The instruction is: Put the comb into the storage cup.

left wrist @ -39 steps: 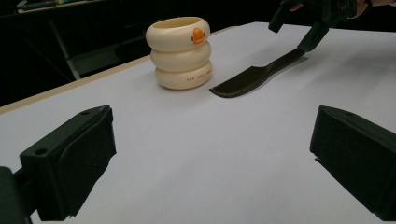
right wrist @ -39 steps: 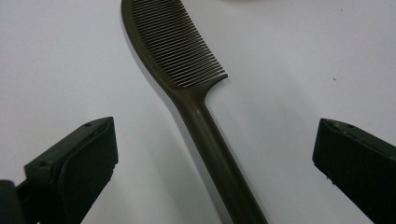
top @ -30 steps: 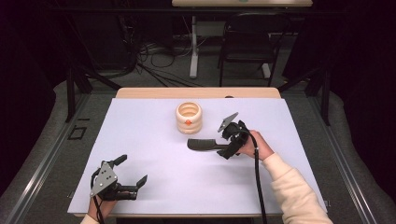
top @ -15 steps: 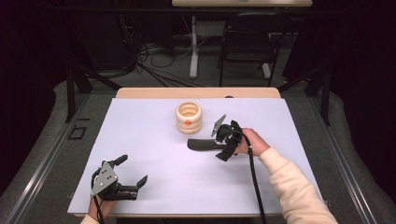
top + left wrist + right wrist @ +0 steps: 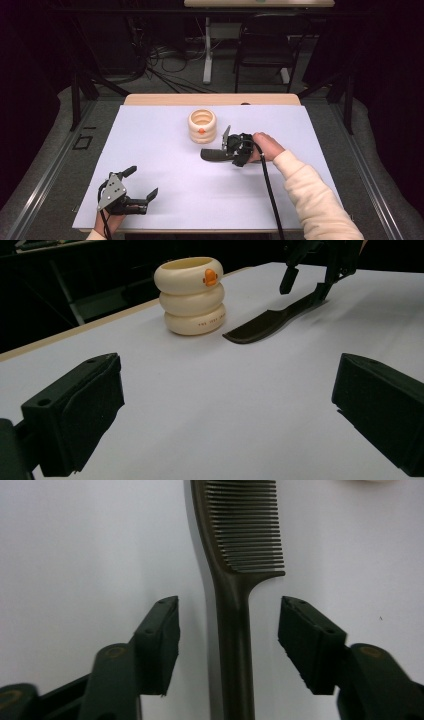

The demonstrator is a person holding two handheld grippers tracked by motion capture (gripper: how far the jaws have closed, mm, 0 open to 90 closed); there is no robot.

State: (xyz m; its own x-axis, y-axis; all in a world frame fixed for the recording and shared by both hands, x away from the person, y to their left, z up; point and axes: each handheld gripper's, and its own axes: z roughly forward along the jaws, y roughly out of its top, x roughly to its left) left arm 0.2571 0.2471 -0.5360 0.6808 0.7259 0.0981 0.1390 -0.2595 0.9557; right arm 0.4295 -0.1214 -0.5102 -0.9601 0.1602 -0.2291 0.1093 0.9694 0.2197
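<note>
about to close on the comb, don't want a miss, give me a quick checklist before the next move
1. Right claw open: ok.
2. Comb handle between the jaws: ok, roughly centred.
3. Jaws touching the handle: not yet, gaps both sides.
4. Comb flat on the table: ok.
5. Ring stack apart from the comb: ok, close beside the toothed end.
6. Left claw open and well away, near the table's front edge: ok.

A: Bright, even light falls from overhead on the flat white table surface (image 5: 165, 150), while the room behind sits nearly black.

B: Shadows stay soft. The dark plastic comb (image 5: 235, 555) looks sharp; the near jaws blur slightly.
</note>
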